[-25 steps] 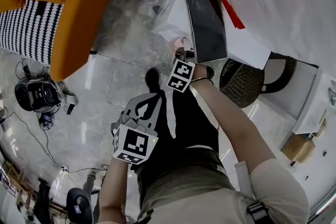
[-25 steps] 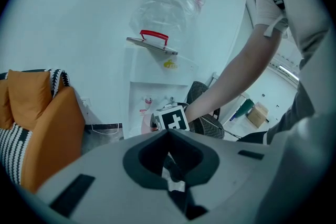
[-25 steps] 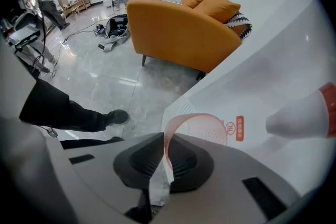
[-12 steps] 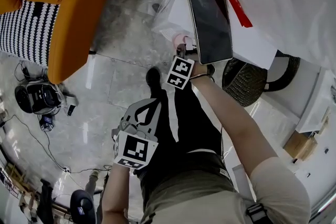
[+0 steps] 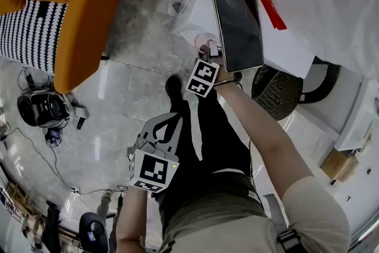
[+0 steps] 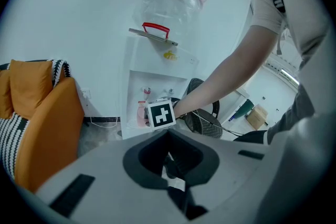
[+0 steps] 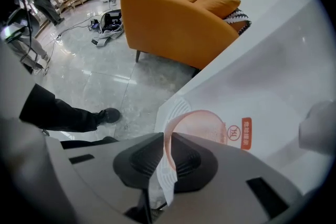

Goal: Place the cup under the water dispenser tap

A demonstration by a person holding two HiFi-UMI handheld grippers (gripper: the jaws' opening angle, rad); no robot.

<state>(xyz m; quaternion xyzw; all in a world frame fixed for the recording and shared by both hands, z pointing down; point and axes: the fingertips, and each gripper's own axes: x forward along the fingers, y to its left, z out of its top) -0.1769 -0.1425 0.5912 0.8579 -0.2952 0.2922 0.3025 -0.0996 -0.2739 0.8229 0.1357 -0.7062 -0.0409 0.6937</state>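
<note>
Right gripper (image 5: 207,56) has crept a touch further up toward the dispenser (image 5: 284,47) since a second ago, cup (image 5: 203,44) going with it, while the left gripper (image 5: 170,120) hangs low and well apart, much where it was. Left's tongs look pressed together with nothing between them. Right's are pinching the cup (image 7: 205,128) by its rim wall, one jaw inside, one outside. And what a flimsy thing it is: thin, see-through pink plastic, wide mouth, the wall already bowing where the right gripper (image 7: 157,165) bites. It sits in the dispenser's alcove, over the front edge of the drip tray (image 7: 176,105), just beside an orange label (image 7: 246,132); whether its base touches the tray I cannot tell. From the left gripper view the cup (image 6: 140,113) shows low in the alcove, below the taps (image 6: 147,91). The danger now, as I judge it: squeeze harder and that soft wall buckles; let go while it is tilted or off the tray's edge and it tips out onto the floor; set it between taps and the water misses.
</note>
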